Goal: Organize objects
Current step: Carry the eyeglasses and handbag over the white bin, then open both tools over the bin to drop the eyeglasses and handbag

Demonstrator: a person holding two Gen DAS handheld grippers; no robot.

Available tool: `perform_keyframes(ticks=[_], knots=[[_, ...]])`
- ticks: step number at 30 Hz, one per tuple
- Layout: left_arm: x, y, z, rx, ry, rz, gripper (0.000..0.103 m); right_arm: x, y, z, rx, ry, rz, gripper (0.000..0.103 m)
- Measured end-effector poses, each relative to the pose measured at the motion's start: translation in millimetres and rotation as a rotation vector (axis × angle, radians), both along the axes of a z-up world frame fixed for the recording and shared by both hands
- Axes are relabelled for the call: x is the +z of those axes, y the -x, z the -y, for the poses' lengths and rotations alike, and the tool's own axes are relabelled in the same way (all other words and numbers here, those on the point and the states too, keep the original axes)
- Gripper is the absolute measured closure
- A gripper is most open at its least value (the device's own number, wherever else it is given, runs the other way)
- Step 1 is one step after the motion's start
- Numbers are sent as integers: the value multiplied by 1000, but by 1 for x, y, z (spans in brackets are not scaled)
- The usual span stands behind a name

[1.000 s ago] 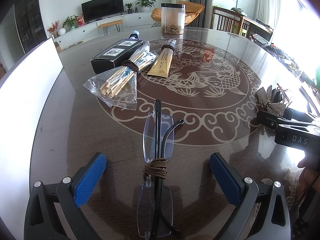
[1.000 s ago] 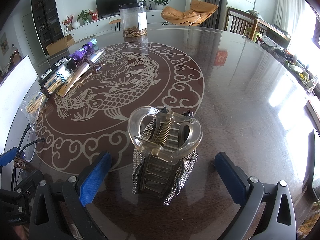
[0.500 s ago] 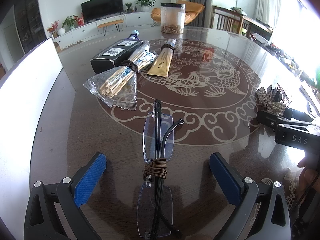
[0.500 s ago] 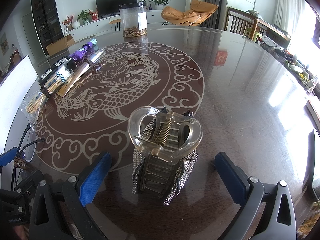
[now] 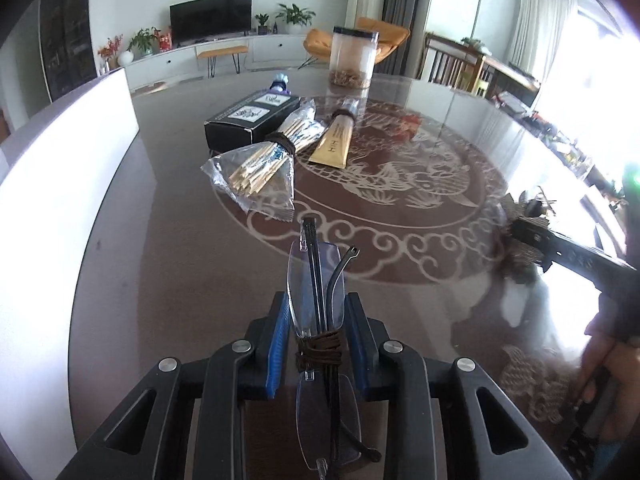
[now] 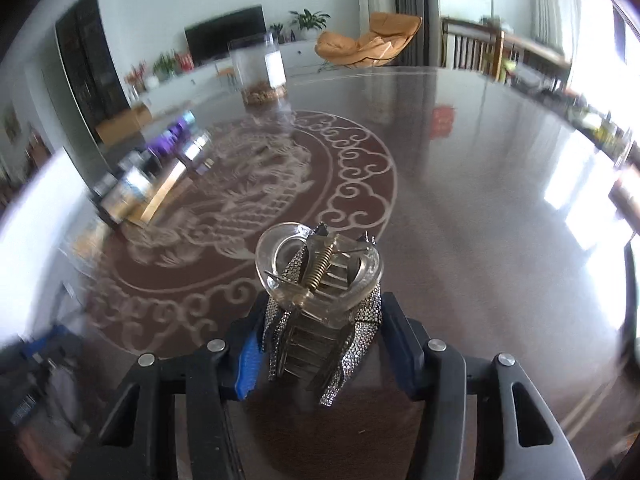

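Folded rimless glasses (image 5: 316, 276), tied with a brown cord, sit between the blue pads of my left gripper (image 5: 317, 320). Its jaws are closing and the pads press both sides of the lenses. A clear hair claw clip (image 6: 320, 276) with rhinestone wings stands between the pads of my right gripper (image 6: 324, 328). Those jaws are closing too, and they touch the wings on both sides. The left wrist view shows the right gripper (image 5: 560, 248) at the far right with the clip (image 5: 524, 216) at its tip.
On the round dark table (image 5: 420, 312) lie a tied bag of wooden sticks (image 5: 260, 168), a black box (image 5: 248, 120) and a gold tube (image 5: 334, 142). A clear jar (image 5: 352, 60) stands at the far side. A white board (image 5: 60, 168) lines the left edge. A hand (image 5: 604, 344) holds the right gripper.
Both grippers went from wide open to closed in, the left onto the glasses and the right onto the hair clip. The left view has shifted a little, and the right view now rolls and blurs.
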State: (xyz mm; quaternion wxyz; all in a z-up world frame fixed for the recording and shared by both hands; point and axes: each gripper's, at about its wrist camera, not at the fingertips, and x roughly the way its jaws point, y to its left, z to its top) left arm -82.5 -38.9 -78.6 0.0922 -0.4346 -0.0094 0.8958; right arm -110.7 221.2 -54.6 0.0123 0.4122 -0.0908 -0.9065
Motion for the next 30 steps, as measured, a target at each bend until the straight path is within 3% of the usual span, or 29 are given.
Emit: perform_keyframes(ticks=[6, 8, 11, 14, 20, 23, 26, 27, 30], knots=[[37, -34, 22, 7, -101, -69, 76, 23, -24, 23, 94, 34, -114, 50], [59, -45, 38, 13, -135, -105, 92, 28, -33, 38, 142, 22, -135, 50], [92, -62, 71, 35, -205, -147, 95, 39, -50, 64, 209, 17, -163, 50], [119, -83, 110, 84, -240, -201, 96, 50, -65, 96, 273, 37, -197, 50], [157, -117, 170, 181, -234, -285, 96, 84, -80, 168, 441, 91, -245, 50], [164, -121, 178, 147, -241, -253, 96, 97, -84, 187, 486, 79, -268, 50], [152, -114, 152, 52, -261, -134, 94, 105, -91, 184, 474, 89, -293, 50], [144, -112, 138, 29, -272, -108, 87, 106, -93, 180, 463, 87, -300, 50], [112, -102, 93, 33, -250, -31, 33, 107, -101, 158, 418, 54, -314, 50]])
